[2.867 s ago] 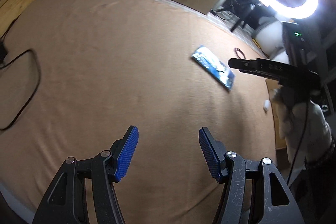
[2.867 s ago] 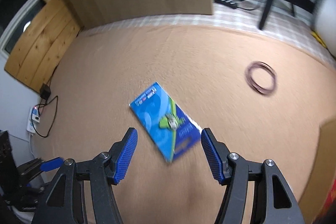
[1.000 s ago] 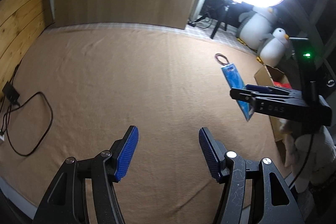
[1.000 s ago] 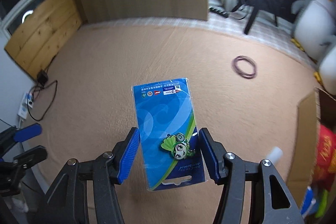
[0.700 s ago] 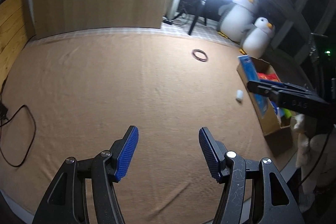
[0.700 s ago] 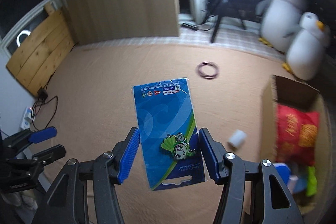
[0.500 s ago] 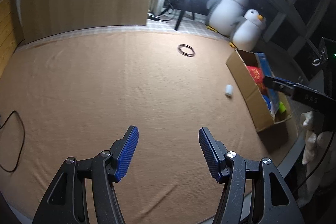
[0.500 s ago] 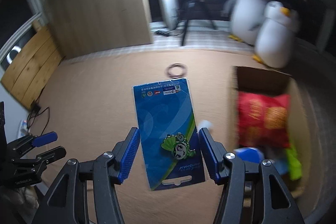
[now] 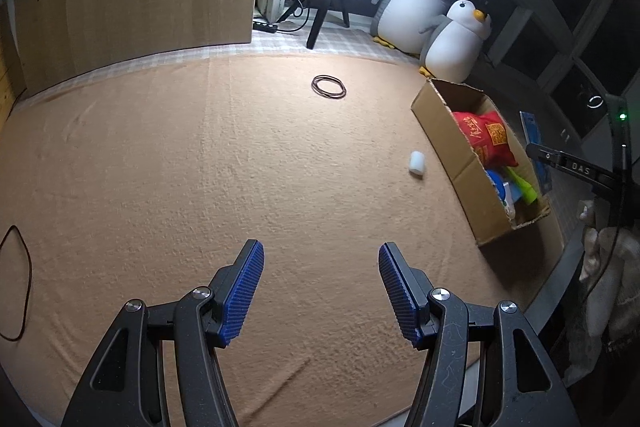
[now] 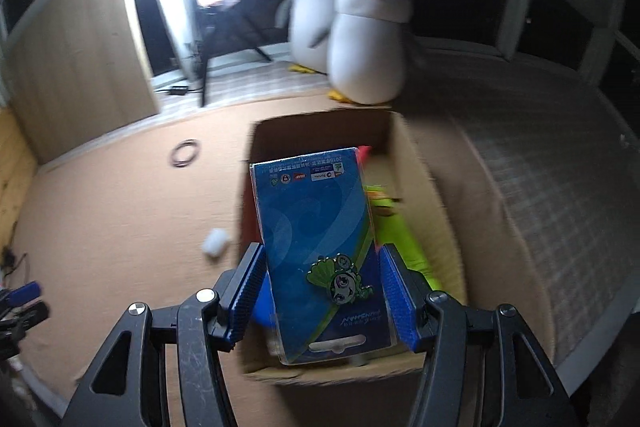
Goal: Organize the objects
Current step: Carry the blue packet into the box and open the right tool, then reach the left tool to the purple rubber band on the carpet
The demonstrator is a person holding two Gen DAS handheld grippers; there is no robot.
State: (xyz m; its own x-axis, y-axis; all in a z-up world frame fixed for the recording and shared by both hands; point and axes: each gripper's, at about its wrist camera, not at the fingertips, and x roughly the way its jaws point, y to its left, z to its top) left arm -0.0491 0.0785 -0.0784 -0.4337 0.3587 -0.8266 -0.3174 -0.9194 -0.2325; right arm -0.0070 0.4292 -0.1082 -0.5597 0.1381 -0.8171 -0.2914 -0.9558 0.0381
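Step in hand: carrying the blue card pack [image 10: 320, 259] to the cardboard box [image 10: 420, 163]. The right gripper [image 10: 322, 287] clamps the pack by its two long edges, both blue pads against it, and holds it flat-faced directly above the box opening. Inside the box beneath it: a red bag [image 9: 486, 137] at the far end and green items (blurred) along the right wall.

The left gripper [image 9: 320, 287] is empty, jaws apart, over the tan mat [image 9: 200, 167], well clear of the box.

Outside the box on the mat: a small white roll [image 9: 416, 163] just beside its left wall, and dark rubber rings [image 9: 329, 87] farther off.

Next move, as I judge it: lower the pack into the box and release; keep it clear of the near wall.
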